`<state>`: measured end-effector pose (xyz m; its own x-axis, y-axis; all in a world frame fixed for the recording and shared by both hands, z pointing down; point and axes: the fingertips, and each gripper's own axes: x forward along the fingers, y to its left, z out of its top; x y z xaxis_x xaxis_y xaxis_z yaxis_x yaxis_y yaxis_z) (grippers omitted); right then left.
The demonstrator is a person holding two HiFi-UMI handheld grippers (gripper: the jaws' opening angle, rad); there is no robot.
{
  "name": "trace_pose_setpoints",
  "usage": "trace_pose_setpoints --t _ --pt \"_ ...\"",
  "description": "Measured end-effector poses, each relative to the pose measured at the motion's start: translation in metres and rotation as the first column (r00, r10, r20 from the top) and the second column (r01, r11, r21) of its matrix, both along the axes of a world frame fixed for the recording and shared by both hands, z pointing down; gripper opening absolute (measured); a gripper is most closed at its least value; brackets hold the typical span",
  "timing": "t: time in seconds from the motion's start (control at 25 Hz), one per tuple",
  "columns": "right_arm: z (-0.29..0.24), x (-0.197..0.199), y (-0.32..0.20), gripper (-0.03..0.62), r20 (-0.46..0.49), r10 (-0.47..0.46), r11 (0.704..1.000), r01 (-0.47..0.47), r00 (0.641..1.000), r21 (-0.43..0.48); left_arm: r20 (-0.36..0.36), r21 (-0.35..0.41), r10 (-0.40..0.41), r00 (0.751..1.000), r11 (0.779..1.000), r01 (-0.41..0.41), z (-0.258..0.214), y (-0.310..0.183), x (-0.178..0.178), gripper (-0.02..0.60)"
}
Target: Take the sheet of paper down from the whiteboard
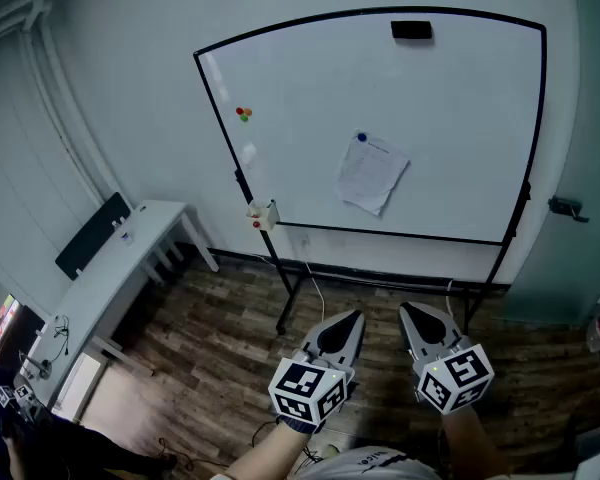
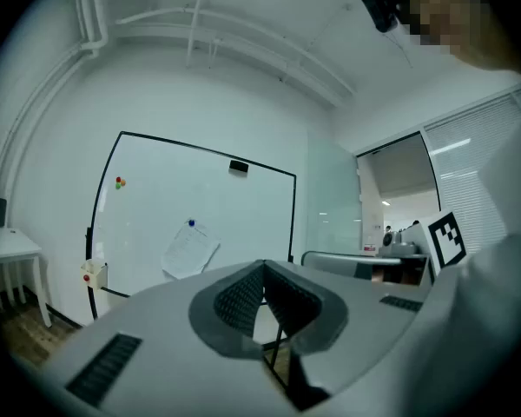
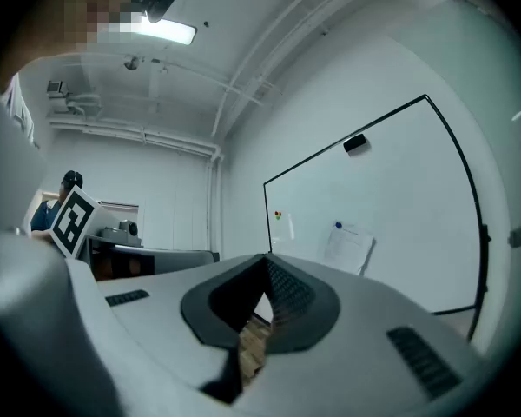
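A white sheet of paper (image 1: pixel 371 175) hangs tilted on the whiteboard (image 1: pixel 460 108), pinned at its top by a blue magnet (image 1: pixel 361 138). The same paper (image 2: pixel 189 251) shows in the left gripper view, and the paper (image 3: pixel 348 247) in the right gripper view. Both grippers are held low, well short of the board. My left gripper (image 1: pixel 353 319) is shut with nothing in it. My right gripper (image 1: pixel 408 313) has its tips together and is empty too.
A black eraser (image 1: pixel 411 30) sits at the board's top, small coloured magnets (image 1: pixel 243 114) at its left, a small holder (image 1: pixel 263 214) on the frame's lower left corner. A white desk (image 1: pixel 110 288) stands at left. The floor is wood.
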<state>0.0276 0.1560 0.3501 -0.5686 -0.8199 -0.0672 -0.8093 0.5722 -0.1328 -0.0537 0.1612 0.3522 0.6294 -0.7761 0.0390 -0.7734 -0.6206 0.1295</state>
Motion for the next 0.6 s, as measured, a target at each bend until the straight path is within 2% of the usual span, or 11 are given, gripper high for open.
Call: trace_pose_setpoints --t 0.4,0.6 --pt "0.002 0.016 -0.003 0.012 -0.013 -0.006 1.0 0.006 1.0 0.001 0.007 0.01 0.0 1.0 1.0 0.0 0.0 -0.003 0.017 0.014" --pt "-0.006 0.036 -0.001 0.012 0.014 0.006 1.0 -0.007 1.0 0.023 0.028 0.019 -0.018 0.999 1.0 0.017 0.002 -0.008 0.024 0.014"
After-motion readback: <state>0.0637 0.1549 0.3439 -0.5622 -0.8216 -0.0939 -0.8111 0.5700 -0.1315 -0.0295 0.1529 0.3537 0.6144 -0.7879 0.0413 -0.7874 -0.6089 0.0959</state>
